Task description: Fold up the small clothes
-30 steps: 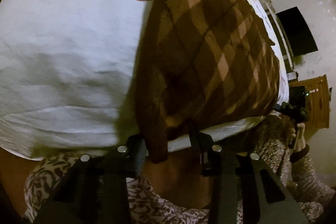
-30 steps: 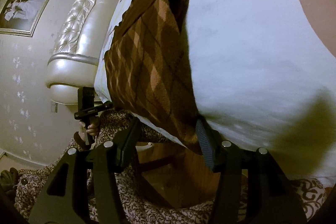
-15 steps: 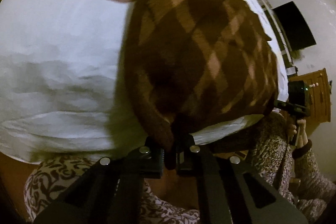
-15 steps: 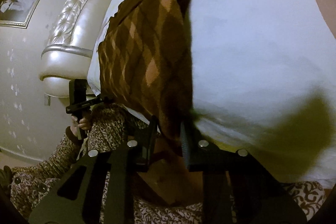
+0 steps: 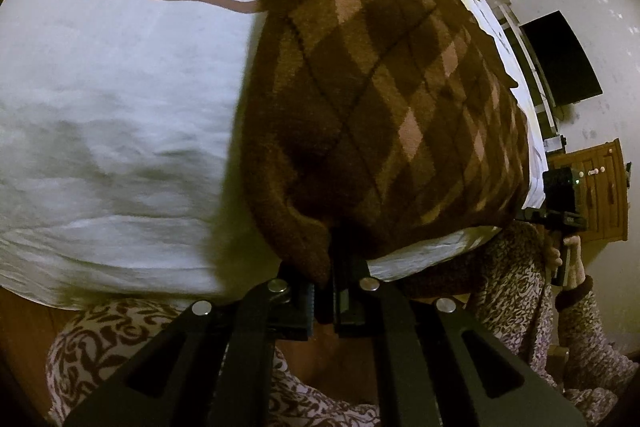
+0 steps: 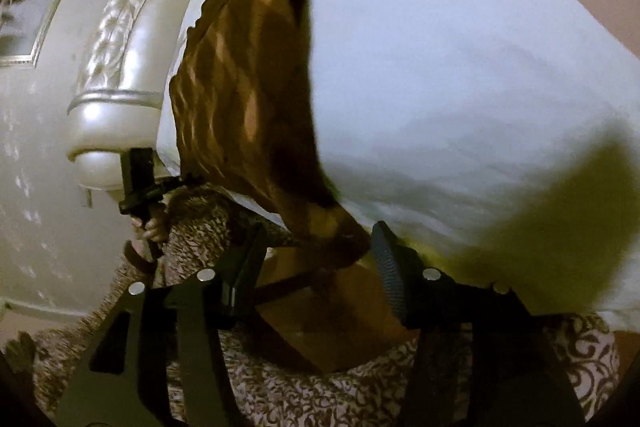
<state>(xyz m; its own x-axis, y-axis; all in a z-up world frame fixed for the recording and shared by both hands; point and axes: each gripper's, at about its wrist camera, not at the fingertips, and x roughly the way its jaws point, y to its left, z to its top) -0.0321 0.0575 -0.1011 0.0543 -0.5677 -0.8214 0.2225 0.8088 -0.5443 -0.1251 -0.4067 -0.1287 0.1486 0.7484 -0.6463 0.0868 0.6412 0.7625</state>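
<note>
My left gripper (image 5: pixel 325 269) pinches the soft, floppy brown sweater (image 5: pixel 384 99) at its near hem corner; my right gripper (image 6: pixel 320 259), just reopened, needs the other corner.

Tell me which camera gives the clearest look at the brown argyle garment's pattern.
The left wrist view. There the brown argyle garment lies broad and sharp on the white sheet, diamonds clear, its near corner pinched in the left gripper. The right wrist view shows it edge-on and blurred.

White bedsheet (image 5: pixel 120 99), padded headboard (image 6: pixel 116 67), wooden cabinet (image 5: pixel 600 191)
</note>
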